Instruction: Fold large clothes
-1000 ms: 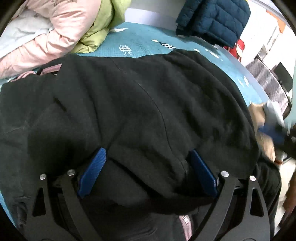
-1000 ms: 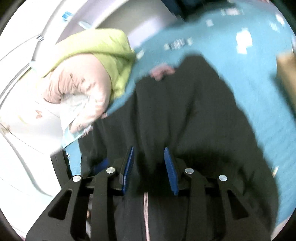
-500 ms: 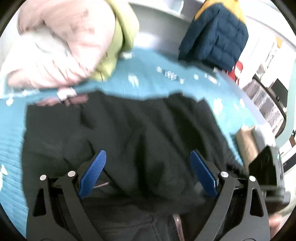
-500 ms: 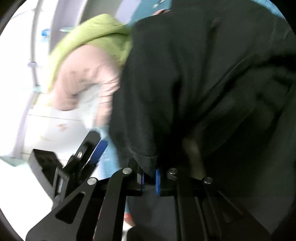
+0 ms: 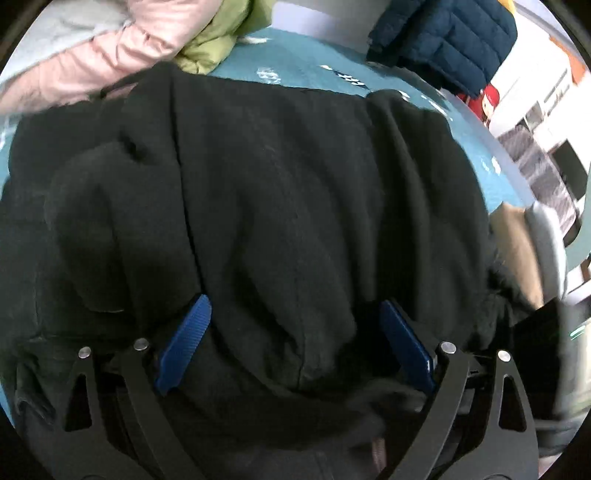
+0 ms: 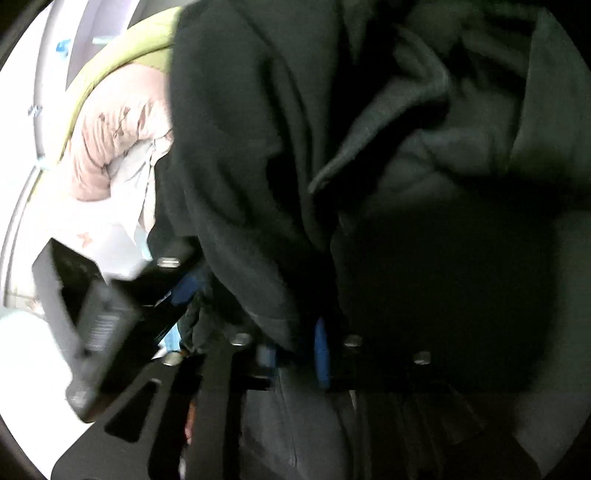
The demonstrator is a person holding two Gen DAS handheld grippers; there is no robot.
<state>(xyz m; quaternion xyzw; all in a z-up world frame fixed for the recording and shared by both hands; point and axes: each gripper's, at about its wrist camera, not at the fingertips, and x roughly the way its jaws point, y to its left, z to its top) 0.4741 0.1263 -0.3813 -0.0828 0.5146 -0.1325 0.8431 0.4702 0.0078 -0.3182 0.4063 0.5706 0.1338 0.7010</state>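
Black garment: a big black garment was seen spread over the teal bed cover, bunched into thick folds near both tools.
Where it lay: it was laid across the middle of the bed, with its far edge close to the pile of coats.
What had changed: a second ago the right tool was held high over the flat cloth; now it had been brought down low, and the cloth was seen heaped close around it. The cloth looked more doubled over than before.
Right gripper: its jaws were narrow and were being opened; a fold of black cloth was seen between the blue pads. Whether it was pinched could not be told.
Left gripper: its jaws were held wide, with a hump of cloth lying between them, not squeezed.
What it means: one fold was judged to be just laid down and let go; more folds were thought to be needed.
Things around: a pink coat, a green coat and a dark blue puffy coat were left at the far side.
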